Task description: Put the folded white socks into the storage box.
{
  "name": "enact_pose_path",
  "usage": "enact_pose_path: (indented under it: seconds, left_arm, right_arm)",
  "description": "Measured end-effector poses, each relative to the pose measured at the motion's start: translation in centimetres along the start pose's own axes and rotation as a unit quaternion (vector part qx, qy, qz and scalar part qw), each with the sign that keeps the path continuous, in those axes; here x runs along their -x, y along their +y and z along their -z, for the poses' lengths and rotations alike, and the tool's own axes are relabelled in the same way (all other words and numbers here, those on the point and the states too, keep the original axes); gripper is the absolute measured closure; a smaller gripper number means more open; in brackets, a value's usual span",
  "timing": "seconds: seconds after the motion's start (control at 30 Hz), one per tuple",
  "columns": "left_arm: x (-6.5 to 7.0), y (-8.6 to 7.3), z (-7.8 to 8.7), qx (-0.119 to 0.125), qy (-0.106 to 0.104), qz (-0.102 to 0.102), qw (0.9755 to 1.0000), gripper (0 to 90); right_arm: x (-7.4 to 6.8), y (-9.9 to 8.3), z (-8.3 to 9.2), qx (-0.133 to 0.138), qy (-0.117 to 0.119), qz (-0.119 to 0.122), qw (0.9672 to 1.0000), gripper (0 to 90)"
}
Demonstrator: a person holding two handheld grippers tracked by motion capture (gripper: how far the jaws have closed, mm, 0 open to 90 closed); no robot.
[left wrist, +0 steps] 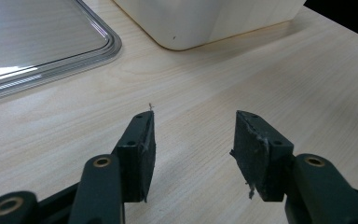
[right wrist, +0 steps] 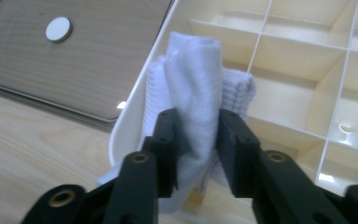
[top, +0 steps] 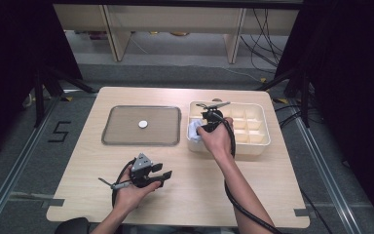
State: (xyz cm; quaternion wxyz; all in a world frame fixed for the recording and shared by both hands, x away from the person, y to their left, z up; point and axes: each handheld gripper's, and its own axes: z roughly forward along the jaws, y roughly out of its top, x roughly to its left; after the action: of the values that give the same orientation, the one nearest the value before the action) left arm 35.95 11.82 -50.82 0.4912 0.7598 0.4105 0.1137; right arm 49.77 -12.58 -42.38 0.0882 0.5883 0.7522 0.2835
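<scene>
Gripping a white cloth [right wrist: 193,100], my right gripper [right wrist: 196,149] had its jaws pressed in on the bunched fabric from both sides, partway closed around the fold. That cloth stood upright at the near left corner of the cream divided box [right wrist: 303,60], draped against the box's left wall with part of it hanging over the rim toward the desk [right wrist: 32,154]. In the high view my right gripper [top: 209,122] sat over that same corner of the box [top: 258,146], at about two o'clock from the middle of the desk [top: 185,195], and the cloth [top: 194,130] showed as a pale patch just beside my right hand [top: 216,139].

My left gripper [left wrist: 193,140] hovered low over bare wood with its jaws standing well apart and nothing between them. From above it [top: 158,176] lay at about seven o'clock on the desk, held in my left hand [top: 131,192], well apart from the box.

At about ten o'clock lay the metal tray [top: 112,139], with a small white disc [top: 142,124] resting near its middle. Seen past my right gripper, the tray [right wrist: 37,88] and the disc [right wrist: 58,29] sat at about eleven o'clock from the cloth. The tray's rounded corner [left wrist: 105,42] and the box's corner [left wrist: 191,28] stood near each other ahead of my left gripper.
</scene>
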Motion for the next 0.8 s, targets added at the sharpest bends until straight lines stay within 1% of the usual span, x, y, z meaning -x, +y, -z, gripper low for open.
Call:
enact_pose_path:
  seconds: [0.03, 0.07, 0.1, 0.13, 0.17, 0.23, 0.27, 0.3, 0.33, 0.37, 0.47, 0.5, 0.53, 0.57, 0.6, 0.63, 0.67, 0.7, 0.73, 0.77, 0.8]
  left_arm:
    - [0.0, 0.0, 0.0, 0.000, 0.000, 0.000, 1.0000, 48.2]
    - [0.0, 0.0, 0.0, -0.001, 0.001, -0.001, 1.0000, 48.2]
    - [0.0, 0.0, 0.0, -0.001, 0.000, -0.001, 1.0000, 48.2]
    - [-0.1, 0.0, 0.1, -0.002, 0.001, -0.006, 1.0000, 48.2]
    - [-0.1, 0.0, 0.1, -0.001, 0.001, -0.006, 1.0000, 48.2]
    - [-0.1, 0.0, 0.1, -0.002, 0.001, -0.006, 1.0000, 48.2]
    - [-0.1, 0.0, 0.1, -0.003, 0.001, -0.007, 1.0000, 48.1]
    - [-0.1, 0.0, 0.1, -0.002, 0.001, -0.006, 1.0000, 48.1]
    - [-0.1, 0.0, 0.1, -0.002, 0.001, -0.006, 1.0000, 48.2]
    - [-0.1, 0.0, 0.1, -0.002, 0.001, -0.006, 1.0000, 48.2]
    - [-0.1, 0.0, 0.0, -0.001, 0.001, -0.002, 1.0000, 48.2]
    - [0.0, 0.0, 0.0, -0.002, 0.001, -0.002, 1.0000, 48.2]
    - [0.0, 0.0, 0.0, 0.000, 0.000, 0.000, 1.0000, 48.2]
    - [-0.1, 0.0, 0.0, -0.001, -0.003, -0.005, 1.0000, 48.2]
    - [-0.1, 0.0, 0.0, -0.001, -0.003, -0.006, 1.0000, 48.1]
    - [-0.1, 0.0, 0.0, -0.001, -0.004, -0.007, 1.0000, 48.1]
    - [-0.1, 0.0, 0.0, -0.001, -0.004, -0.005, 1.0000, 48.2]
    - [0.0, 0.0, 0.0, -0.001, -0.004, -0.002, 1.0000, 48.2]
    - [0.0, 0.0, 0.0, -0.001, -0.004, -0.003, 1.0000, 48.2]
    - [-0.1, 0.0, 0.0, -0.002, -0.003, -0.007, 1.0000, 48.2]
    - [-0.1, 0.0, 0.0, -0.002, -0.002, -0.007, 1.0000, 48.2]
  right_arm:
    - [0.1, 0.0, -0.1, -0.001, 0.004, 0.011, 0.9999, 74.0]
    - [0.0, 0.0, -0.1, -0.003, 0.002, 0.003, 1.0000, 74.8]
    - [-0.2, 0.1, -0.2, -0.009, 0.000, -0.012, 0.9999, 75.6]
    - [-0.2, 0.1, -0.3, -0.008, 0.000, -0.011, 0.9999, 76.0]
    - [0.1, 0.1, -0.3, -0.008, 0.001, 0.009, 0.9999, 76.3]
    - [0.0, 0.2, -0.5, -0.012, -0.004, -0.003, 0.9999, 77.1]
    - [0.0, 0.2, -0.5, -0.014, -0.001, -0.002, 0.9999, 77.4]
    - [-0.1, 0.3, -0.6, -0.018, 0.001, -0.009, 0.9998, 77.6]
    - [-0.1, 0.3, -0.6, -0.019, 0.001, -0.009, 0.9998, 77.9]
    - [0.0, 0.3, -0.7, -0.023, 0.002, 0.001, 0.9997, 78.2]
    - [0.1, 0.4, -0.8, -0.023, -0.002, 0.004, 0.9997, 78.6]
    - [0.2, 0.4, -0.9, -0.028, 0.001, 0.014, 0.9995, 78.7]
    - [0.1, 0.5, -0.9, -0.030, 0.002, 0.008, 0.9995, 78.8]
    - [-0.1, 0.6, -1.0, -0.036, -0.005, 0.000, 0.9993, 78.8]
    - [-0.2, 0.6, -1.1, -0.040, -0.004, 0.000, 0.9992, 78.9]
    - [-0.1, 0.7, -1.1, -0.040, -0.004, 0.006, 0.9992, 79.0]
    - [-0.3, 0.7, -1.2, -0.042, -0.007, 0.003, 0.9991, 79.1]
    - [-0.3, 0.8, -1.2, -0.044, -0.006, 0.006, 0.9990, 79.1]
    - [-0.2, 0.8, -1.3, -0.046, -0.010, 0.010, 0.9988, 79.2]
    - [-0.2, 0.8, -1.3, -0.047, -0.006, 0.007, 0.9989, 79.2]
    - [-0.3, 0.8, -1.3, -0.049, -0.006, 0.004, 0.9988, 79.3]
